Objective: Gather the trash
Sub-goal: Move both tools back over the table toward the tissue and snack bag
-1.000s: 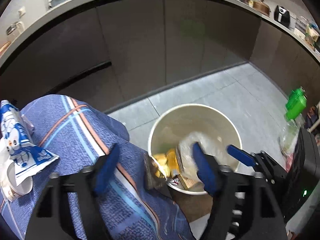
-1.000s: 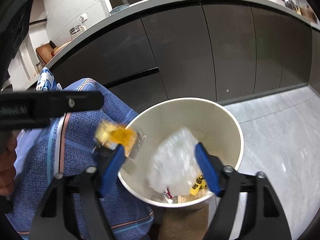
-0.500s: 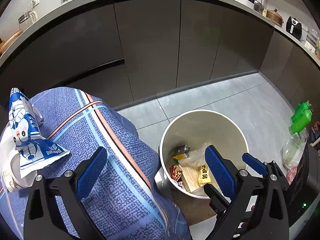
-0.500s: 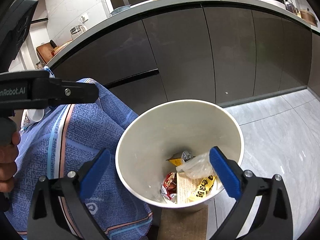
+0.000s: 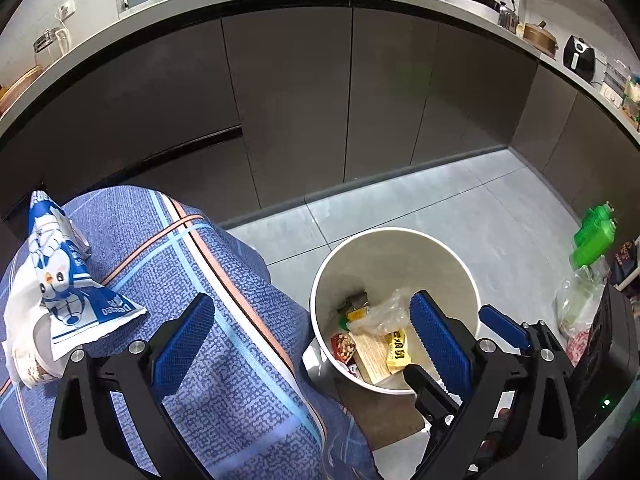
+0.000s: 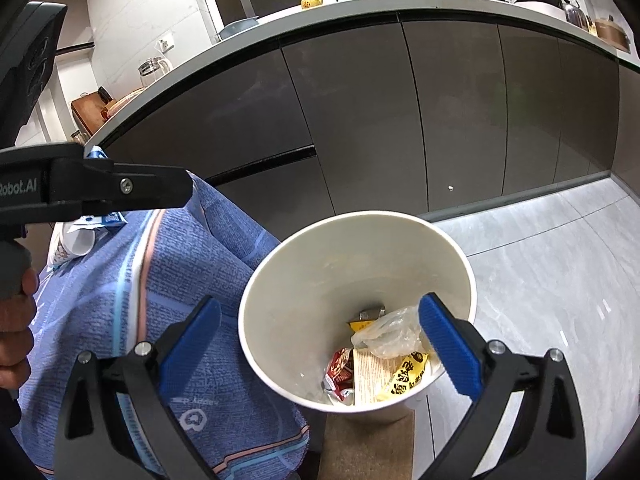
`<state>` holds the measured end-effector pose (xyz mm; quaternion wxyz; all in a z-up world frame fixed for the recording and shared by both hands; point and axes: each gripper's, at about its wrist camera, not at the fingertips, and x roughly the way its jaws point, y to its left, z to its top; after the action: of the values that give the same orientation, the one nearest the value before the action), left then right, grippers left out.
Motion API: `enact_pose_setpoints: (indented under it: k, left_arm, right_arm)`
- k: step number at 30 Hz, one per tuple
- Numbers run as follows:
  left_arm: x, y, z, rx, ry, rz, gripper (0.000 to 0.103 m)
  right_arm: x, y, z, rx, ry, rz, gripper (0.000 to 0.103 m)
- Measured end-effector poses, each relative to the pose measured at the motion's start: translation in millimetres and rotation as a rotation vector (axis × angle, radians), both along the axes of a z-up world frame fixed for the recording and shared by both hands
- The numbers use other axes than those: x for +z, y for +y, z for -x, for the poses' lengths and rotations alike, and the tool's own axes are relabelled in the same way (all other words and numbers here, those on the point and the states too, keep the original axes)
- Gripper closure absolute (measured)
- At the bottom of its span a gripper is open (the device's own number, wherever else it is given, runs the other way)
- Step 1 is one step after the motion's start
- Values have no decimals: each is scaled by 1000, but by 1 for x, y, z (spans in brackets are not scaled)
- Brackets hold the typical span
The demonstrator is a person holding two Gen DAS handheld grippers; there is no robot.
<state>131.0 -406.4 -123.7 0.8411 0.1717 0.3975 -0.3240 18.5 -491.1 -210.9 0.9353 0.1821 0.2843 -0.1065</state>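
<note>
1. On the floor beside the cloth-covered table (image 5: pixel 208 280) stands the white bin (image 6: pixel 280 280), holding wrappers (image 6: pixel 400 372) and a clear bag (image 6: pixel 392 332).
2. Above it, the left tool (image 5: pixel 312 336) and right tool (image 6: pixel 320 344) have just spread wide, nothing between their fingers.
3. A blue-and-white packet (image 5: pixel 60 292) lies on the table.
</note>
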Motion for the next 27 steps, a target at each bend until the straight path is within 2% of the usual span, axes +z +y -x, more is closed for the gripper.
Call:
enact_pose_setpoints:
  k: [7,14,19,27]
  left_arm:
    - [38,31,13,-12,-1,58,9]
    - [68,108,25,57,12,114,9]
    - [69,185,28,163,33,135,8]
    - [70,304,6,372,59,179,8]
  right_arm:
    - [38,19,19,5,-17,18,3]
    - [74,65,31,98,-32,0,3]
    - [98,111,20,215,-47,12,3]
    - [123,169,-7,336,-31,63,3]
